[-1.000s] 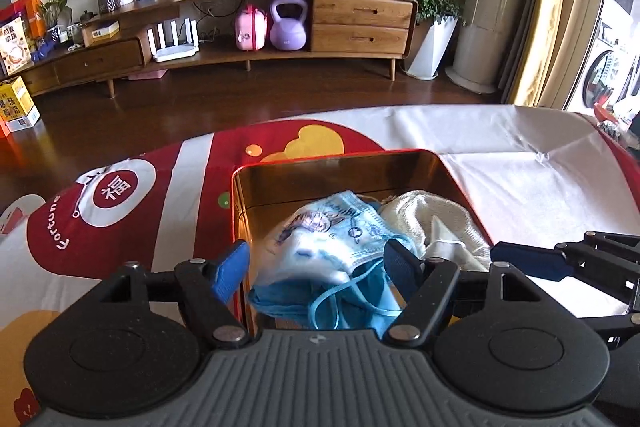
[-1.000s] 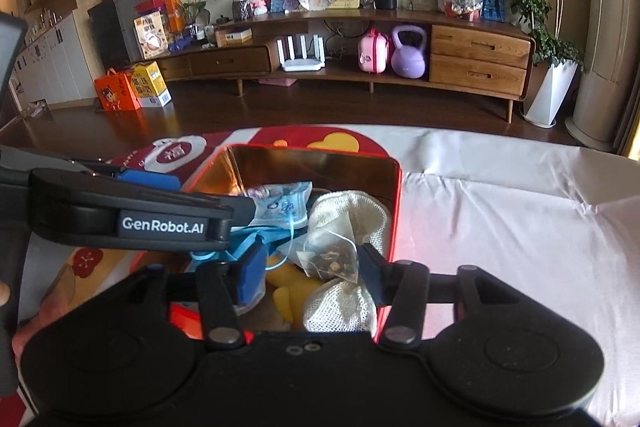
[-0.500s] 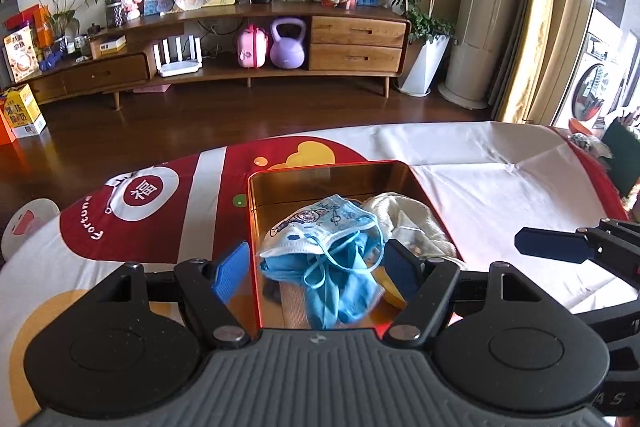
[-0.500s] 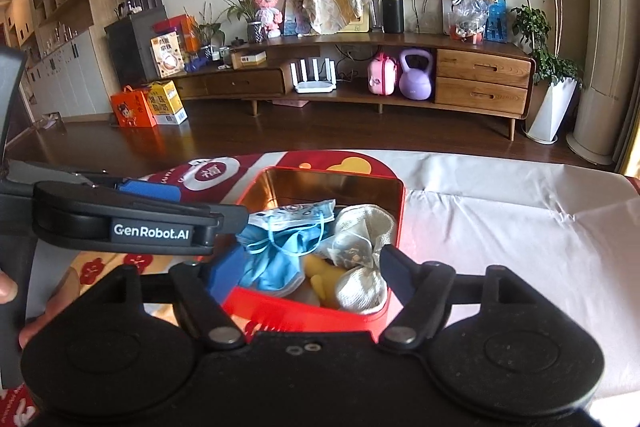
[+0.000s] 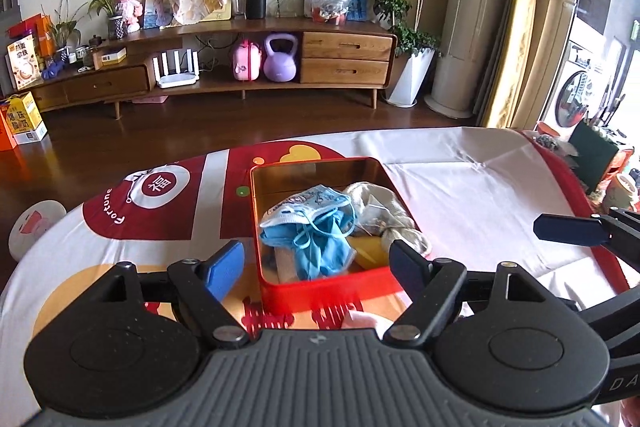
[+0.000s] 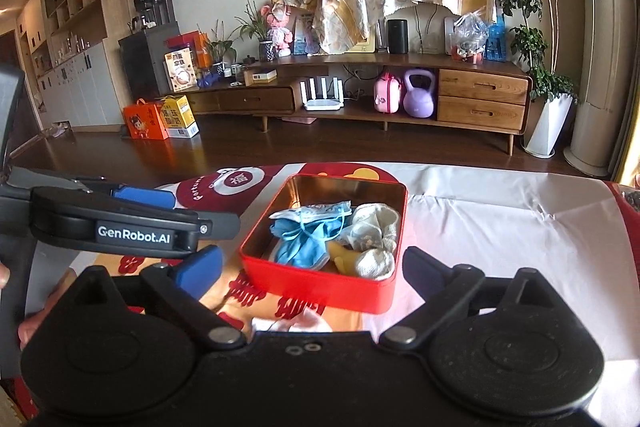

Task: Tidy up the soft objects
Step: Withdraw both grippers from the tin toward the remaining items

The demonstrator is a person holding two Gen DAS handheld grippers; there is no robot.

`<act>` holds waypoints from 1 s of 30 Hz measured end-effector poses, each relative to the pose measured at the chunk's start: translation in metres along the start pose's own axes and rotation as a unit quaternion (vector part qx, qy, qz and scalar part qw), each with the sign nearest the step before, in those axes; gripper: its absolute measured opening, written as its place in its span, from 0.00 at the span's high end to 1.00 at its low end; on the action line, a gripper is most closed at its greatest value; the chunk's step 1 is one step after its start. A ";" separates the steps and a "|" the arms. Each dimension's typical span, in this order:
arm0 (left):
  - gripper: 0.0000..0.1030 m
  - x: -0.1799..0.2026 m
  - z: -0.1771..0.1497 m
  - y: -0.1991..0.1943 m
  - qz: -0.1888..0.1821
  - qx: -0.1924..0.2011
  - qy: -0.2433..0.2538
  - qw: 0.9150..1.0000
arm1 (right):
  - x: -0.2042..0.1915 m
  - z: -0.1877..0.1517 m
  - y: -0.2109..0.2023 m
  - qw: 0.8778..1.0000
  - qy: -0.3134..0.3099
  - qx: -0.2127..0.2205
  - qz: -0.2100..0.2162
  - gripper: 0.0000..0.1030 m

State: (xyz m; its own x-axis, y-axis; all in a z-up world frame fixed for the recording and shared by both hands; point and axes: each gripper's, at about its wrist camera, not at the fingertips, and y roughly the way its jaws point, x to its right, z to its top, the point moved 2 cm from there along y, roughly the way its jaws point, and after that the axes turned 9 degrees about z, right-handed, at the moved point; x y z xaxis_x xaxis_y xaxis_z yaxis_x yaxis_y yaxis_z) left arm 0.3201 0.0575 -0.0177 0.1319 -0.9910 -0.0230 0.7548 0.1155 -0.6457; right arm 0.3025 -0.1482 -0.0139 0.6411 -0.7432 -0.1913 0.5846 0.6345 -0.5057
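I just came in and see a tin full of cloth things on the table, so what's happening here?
A person is tidying soft things with two handheld grippers. The red tin on the tablecloth holds blue face masks and whitish socks. The left gripper and the right gripper hang over its near side, holding nothing; both jaws are opening.

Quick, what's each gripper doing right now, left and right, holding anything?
Left gripper: jaws opening, nothing between them, short of the red tin.
Right gripper: jaws opening wide, empty, nothing held.
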 end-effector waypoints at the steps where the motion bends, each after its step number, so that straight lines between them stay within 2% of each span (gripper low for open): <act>1: 0.22 0.000 -0.002 -0.005 -0.002 0.001 0.000 1.000 | -0.002 -0.002 -0.003 1.000 -0.002 0.000 0.001 0.05; 6: 0.19 0.000 -0.016 -0.027 -0.014 0.003 -0.004 1.000 | -0.013 -0.014 -0.022 1.000 -0.002 0.005 0.005 0.01; 17: 0.19 0.001 -0.049 -0.061 -0.025 -0.001 -0.008 1.000 | -0.024 -0.043 -0.049 1.000 0.003 0.009 0.007 0.01; 30: 0.14 0.007 -0.094 -0.069 -0.040 -0.016 -0.009 0.999 | -0.025 -0.089 -0.052 1.000 0.018 -0.015 0.006 0.01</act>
State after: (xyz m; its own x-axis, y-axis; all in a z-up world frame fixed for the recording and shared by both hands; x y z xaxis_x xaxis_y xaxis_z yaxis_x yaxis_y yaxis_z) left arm 0.2085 0.0366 -0.0448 0.0829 -0.9956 0.0430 0.7422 0.0329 -0.6693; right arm 0.2117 -0.1815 -0.0579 0.6299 -0.7426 -0.2277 0.5610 0.6377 -0.5279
